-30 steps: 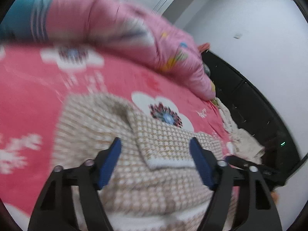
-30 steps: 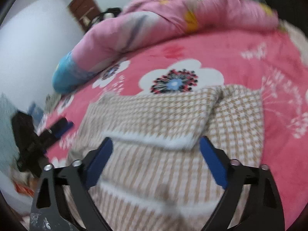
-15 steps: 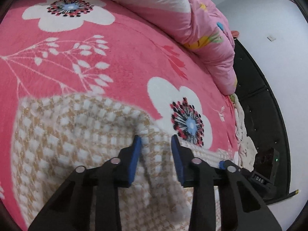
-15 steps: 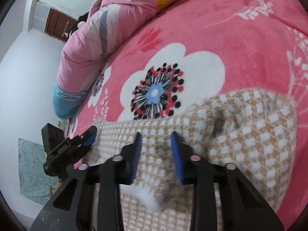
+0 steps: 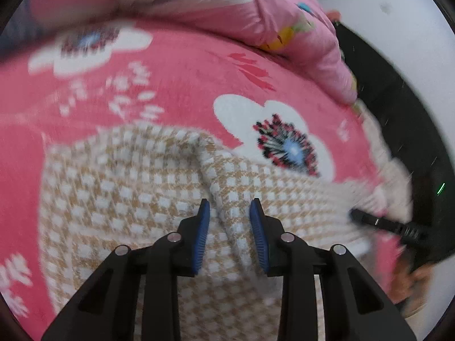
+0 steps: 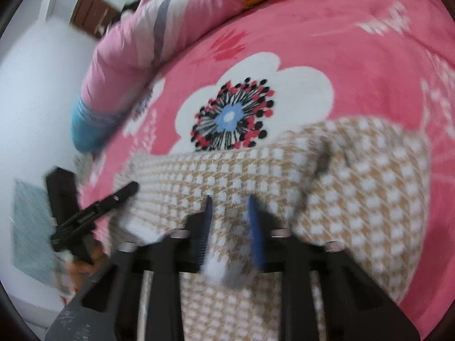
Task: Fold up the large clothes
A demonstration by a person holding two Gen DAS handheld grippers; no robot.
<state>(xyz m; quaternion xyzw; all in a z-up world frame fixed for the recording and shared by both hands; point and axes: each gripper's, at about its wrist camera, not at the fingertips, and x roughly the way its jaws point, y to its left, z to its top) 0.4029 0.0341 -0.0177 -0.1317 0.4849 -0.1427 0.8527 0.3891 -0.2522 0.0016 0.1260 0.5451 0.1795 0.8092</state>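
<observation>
Your left tool (image 5: pixel 229 236) pinches a raised fold of the checked garment (image 5: pixel 136 187) that lies on the near part of the pink flowered bed (image 5: pixel 184 85), and your right tool (image 6: pixel 231 228) is pressed together on its white-trimmed edge. If either bite holds only the top layer (likely with knit this thick), the lower layers may sag and the fold come out crooked. Blur hides the pad contact, and the garment's near part is cut off behind both tools.

Motion blur smears the checked garment (image 6: pixel 355 199) where it runs off the bottom edge — the hand (image 6: pixel 82 264) (lower left) is perhaps half hidden.
</observation>
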